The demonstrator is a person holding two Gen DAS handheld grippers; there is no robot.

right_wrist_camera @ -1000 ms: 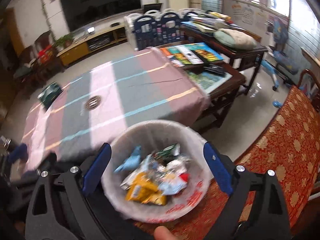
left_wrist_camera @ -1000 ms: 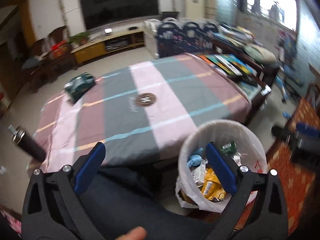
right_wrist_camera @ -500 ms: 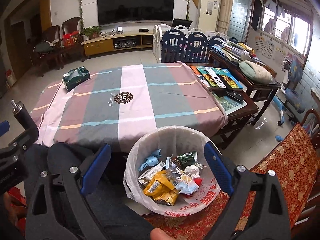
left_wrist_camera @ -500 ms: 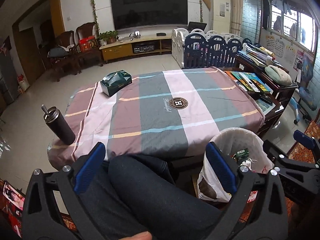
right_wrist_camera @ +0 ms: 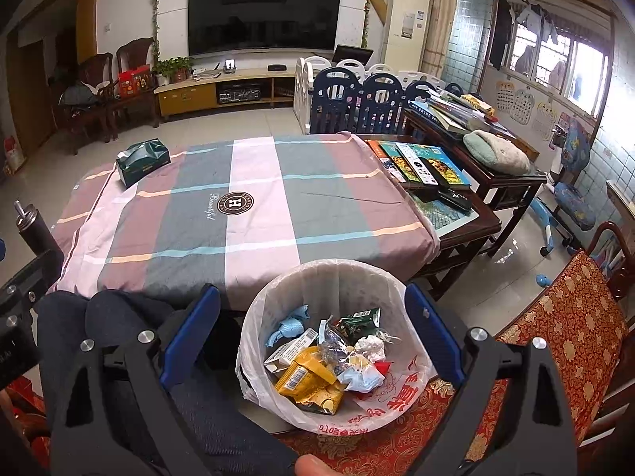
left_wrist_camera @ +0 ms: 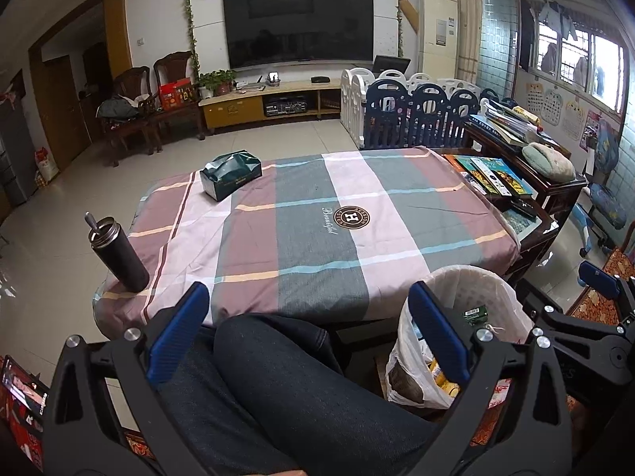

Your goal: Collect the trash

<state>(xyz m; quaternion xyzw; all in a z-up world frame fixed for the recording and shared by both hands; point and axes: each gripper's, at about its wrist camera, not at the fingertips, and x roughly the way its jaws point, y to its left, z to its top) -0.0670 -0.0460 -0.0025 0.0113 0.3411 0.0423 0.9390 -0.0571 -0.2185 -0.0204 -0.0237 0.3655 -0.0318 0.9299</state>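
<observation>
A white bin with a plastic liner [right_wrist_camera: 337, 273] stands on the floor in front of the table, holding several wrappers, a yellow packet [right_wrist_camera: 305, 377] and crumpled paper. It also shows in the left wrist view [left_wrist_camera: 468, 281]. My right gripper [right_wrist_camera: 313, 337] is open and empty, held above the bin's near side. My left gripper [left_wrist_camera: 309, 333] is open and empty over the person's knees, left of the bin. The striped tablecloth [left_wrist_camera: 349, 214] carries no loose trash that I can see.
A green tissue pack [left_wrist_camera: 230, 174] lies at the table's far left. A black flask [left_wrist_camera: 119, 254] stands on the near left corner. Books and remotes [right_wrist_camera: 424, 166] cover a side table on the right. A red patterned seat [right_wrist_camera: 555, 337] is beside the bin.
Both grippers have pulled back and tilted up from over the bin, so the whole table and room show. Both stay open and empty.
</observation>
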